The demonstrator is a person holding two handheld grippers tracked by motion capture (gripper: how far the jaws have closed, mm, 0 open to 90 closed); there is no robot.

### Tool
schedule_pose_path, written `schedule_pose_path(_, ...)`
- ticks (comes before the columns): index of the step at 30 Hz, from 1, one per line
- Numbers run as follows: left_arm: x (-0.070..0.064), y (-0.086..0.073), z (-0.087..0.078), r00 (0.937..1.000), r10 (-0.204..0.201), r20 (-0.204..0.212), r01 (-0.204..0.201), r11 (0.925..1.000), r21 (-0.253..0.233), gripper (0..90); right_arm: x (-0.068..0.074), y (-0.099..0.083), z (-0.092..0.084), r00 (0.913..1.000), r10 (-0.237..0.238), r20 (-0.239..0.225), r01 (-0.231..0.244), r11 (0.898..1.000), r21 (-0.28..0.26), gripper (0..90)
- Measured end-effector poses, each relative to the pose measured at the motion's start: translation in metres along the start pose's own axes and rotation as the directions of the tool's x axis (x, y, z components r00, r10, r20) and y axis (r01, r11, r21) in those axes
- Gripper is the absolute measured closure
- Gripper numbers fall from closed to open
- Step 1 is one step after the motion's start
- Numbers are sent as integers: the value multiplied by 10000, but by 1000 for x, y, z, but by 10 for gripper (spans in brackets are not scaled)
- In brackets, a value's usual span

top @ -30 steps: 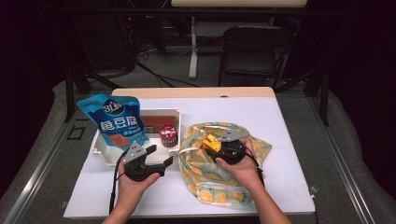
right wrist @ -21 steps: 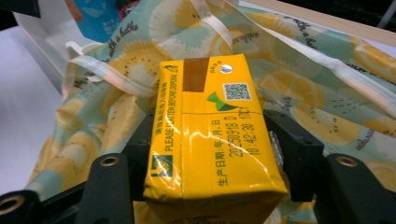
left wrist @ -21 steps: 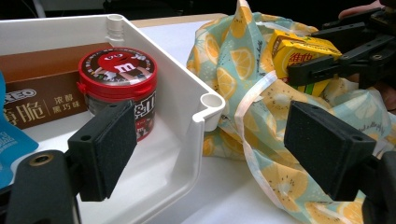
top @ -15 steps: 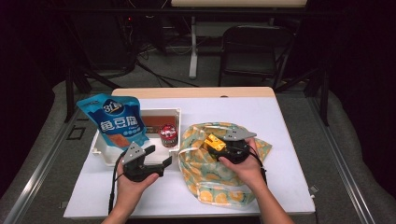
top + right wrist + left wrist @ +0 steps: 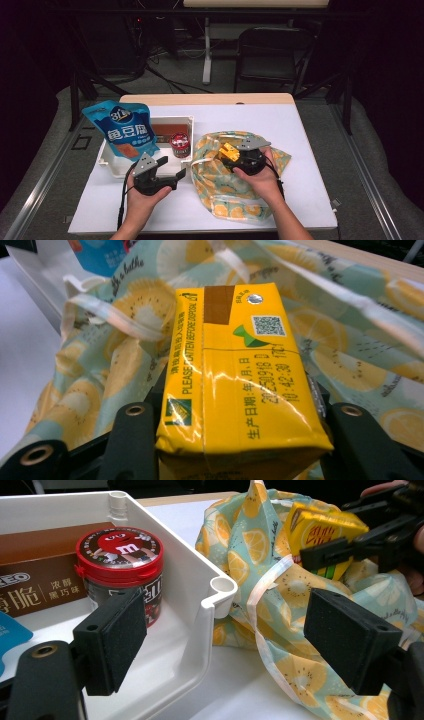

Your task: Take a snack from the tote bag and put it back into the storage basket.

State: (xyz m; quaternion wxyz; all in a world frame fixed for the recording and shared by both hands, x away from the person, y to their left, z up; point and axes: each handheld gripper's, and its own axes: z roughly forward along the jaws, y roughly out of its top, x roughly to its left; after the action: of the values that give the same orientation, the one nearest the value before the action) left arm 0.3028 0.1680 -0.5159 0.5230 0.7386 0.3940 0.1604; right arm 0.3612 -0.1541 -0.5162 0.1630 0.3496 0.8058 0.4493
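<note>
A yellow drink carton lies lengthwise between the jaws of my right gripper, held just above a lemon-print cloth bag. Those jaws have just been closing on the carton and now press its sides. In the high view the right gripper holds the carton over the bag's upper part. My left gripper stands open at the front right corner of the white tray. Nothing is between its pads. A red-lidded candy tub stands inside the tray.
A blue snack pouch leans in the tray's left side, with a brown biscuit box behind the tub. The bag's white handle straps lie loose beside the tray corner. Beyond the table's far edge stands a black chair.
</note>
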Motion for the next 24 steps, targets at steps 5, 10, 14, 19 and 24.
schedule_pose_path(5, -4, 3, 3, 9999, 98, 67, -98, 10000, 14, 176, -2, 12, -11, 9999, 14, 108, -11, 9997, -242, 511)
schedule_pose_path(10, -8, 5, 4, 9998, 141, 102, -141, 9999, -34, 176, -1, 27, -24, 9998, 41, 180, -31, 9986, -532, 512)
schedule_pose_path(14, -10, 8, 4, 9997, 192, 153, -190, 9997, -123, 176, 3, 38, -31, 9999, 45, 130, -35, 9975, -711, 513)
schedule_pose_path(19, -17, 11, 8, 9991, 355, 246, -352, 9993, -118, 173, 10, 49, -36, 9999, -10, 120, 20, 9968, -800, 513)
schedule_pose_path(24, -24, 18, 11, 9981, 539, 302, -531, 9982, -265, 163, 16, 58, -40, 9999, -31, 152, 45, 9958, -917, 513)
